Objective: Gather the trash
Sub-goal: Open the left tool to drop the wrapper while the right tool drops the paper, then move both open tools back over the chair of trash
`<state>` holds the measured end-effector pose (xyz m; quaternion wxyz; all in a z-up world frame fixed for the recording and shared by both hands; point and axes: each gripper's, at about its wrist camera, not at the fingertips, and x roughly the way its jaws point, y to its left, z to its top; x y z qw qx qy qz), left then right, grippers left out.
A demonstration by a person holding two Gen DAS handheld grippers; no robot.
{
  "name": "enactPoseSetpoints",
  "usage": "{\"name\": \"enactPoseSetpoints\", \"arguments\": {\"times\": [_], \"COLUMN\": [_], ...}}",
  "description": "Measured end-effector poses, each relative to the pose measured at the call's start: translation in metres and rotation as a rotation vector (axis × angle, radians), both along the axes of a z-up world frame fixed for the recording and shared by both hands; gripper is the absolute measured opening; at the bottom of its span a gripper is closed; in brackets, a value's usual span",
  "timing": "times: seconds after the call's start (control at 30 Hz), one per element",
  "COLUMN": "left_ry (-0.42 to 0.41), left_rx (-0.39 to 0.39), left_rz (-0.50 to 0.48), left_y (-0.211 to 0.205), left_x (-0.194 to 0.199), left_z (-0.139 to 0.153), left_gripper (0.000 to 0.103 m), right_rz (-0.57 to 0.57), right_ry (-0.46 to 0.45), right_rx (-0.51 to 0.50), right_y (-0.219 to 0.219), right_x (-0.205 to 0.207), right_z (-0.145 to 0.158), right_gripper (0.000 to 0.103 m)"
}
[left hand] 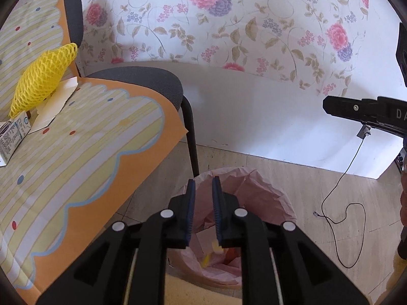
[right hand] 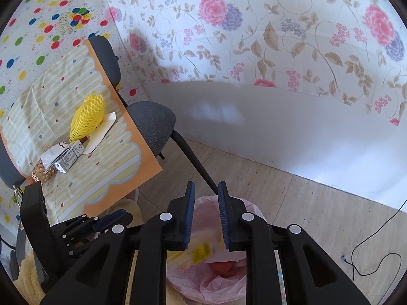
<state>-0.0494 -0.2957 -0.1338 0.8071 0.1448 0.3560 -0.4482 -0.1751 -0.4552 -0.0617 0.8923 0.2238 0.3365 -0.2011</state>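
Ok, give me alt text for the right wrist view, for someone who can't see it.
The right claw, jaws apart and holding nothing, hangs over a pink-lined bin with a blurred yellow wrapper just below its tips. At left, a yellow foam net, a white card and a small carton lie on a striped cloth; the left claw shows at lower left.

I see a dark grey fabric-padded chair with black metal legs (right hand: 155, 124) tucked against the bench, which wears a yellow-and-white striped cloth with an orange scalloped border (left hand: 84, 152). Behind both runs a wall papered in pink and purple flowers above a plain white lower band (right hand: 254, 50), and to the left of that hangs a white sheet dotted in bright colours (right hand: 38, 25). A thin black cable (left hand: 340, 203) loops loosely over the pale wood-look floor (right hand: 305, 203).
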Motion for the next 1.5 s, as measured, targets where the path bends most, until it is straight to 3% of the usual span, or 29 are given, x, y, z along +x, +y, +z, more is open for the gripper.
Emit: {"name": "enactPoseSetpoints", "arguments": {"times": [0.07,0.13,0.33,0.5,0.77,1.07,1.23,1.5], "left_ry": [-0.01,-0.033,-0.042,-0.047,-0.084,-0.056,-0.046,0.061], "left_rx": [-0.013,-0.021,-0.04,-0.064,-0.036,0.005,-0.012,-0.079], "left_rz": [0.037,0.09,0.227,0.331,0.518,0.688,0.715,0.744], "left_y": [0.014,0.031,0.083,0.124,0.186,0.239,0.253,0.25], "left_x": [0.003,0.007,0.022,0.033,0.054,0.092,0.116,0.185], "left_z": [0.009,0.019,0.041,0.055,0.068,0.06,0.066,0.073], "left_gripper": [0.017,0.028,0.03,0.042,0.057,0.059,0.06,0.06], "right_rz": [0.01,0.017,0.079,0.144,0.287,0.428,0.47,0.501], "right_ry": [-0.009,-0.012,-0.02,-0.028,-0.044,-0.035,-0.052,-0.075], "right_rx": [-0.001,0.005,0.012,-0.001,-0.02,-0.087,-0.105,-0.119], "right_y": [0.004,0.008,0.029,0.051,0.093,0.133,0.146,0.161], "right_x": [0.002,0.006,0.03,0.054,0.104,0.168,0.198,0.218], "right_z": [0.002,0.002,0.005,0.01,0.015,0.015,0.021,0.016], "right_gripper": [0.021,0.029,0.035,0.038,0.043,0.047,0.05,0.052]}}
